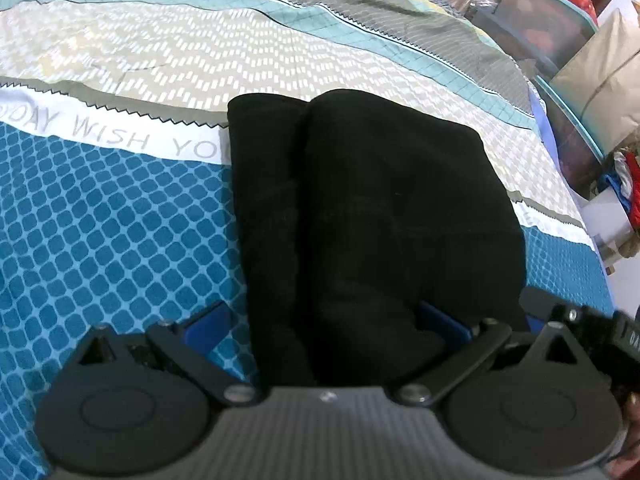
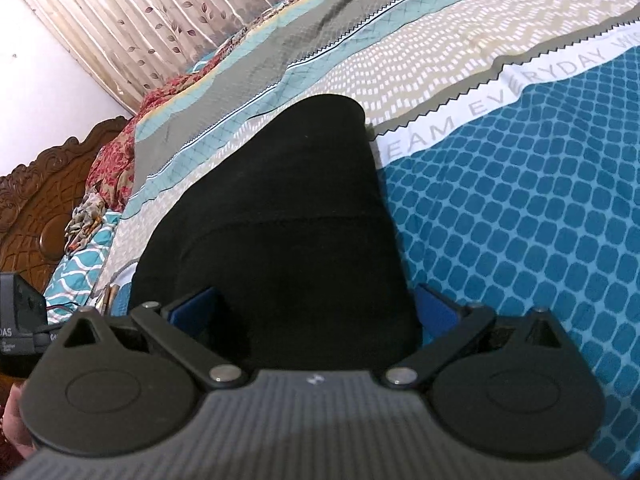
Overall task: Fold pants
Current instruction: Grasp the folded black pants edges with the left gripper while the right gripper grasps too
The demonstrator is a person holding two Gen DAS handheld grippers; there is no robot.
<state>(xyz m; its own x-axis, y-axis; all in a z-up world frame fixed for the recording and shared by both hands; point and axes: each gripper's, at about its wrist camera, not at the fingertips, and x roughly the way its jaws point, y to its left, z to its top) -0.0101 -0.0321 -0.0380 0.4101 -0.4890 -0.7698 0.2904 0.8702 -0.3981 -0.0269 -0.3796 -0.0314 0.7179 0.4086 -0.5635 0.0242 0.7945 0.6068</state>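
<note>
The black pants [image 1: 380,208] lie folded into a thick bundle on the patterned bed sheet [image 1: 100,220]. In the left wrist view, the near end of the bundle sits between the wide-spread blue pads [image 1: 208,320] of my left gripper [image 1: 324,320], which is open. The same black pants [image 2: 280,220] fill the middle of the right wrist view. My right gripper [image 2: 316,312] is open as well, its blue pads [image 2: 196,308] on either side of the near end of the cloth. Whether the pads touch the fabric is hidden.
The blue, white and grey sheet [image 2: 520,200] spreads all around. A carved wooden headboard [image 2: 36,200] and a curtain [image 2: 140,12] stand at the far left. Storage boxes [image 1: 552,28] and a cushion [image 1: 604,92] sit past the bed's right edge. The other gripper's body [image 1: 592,332] is close alongside.
</note>
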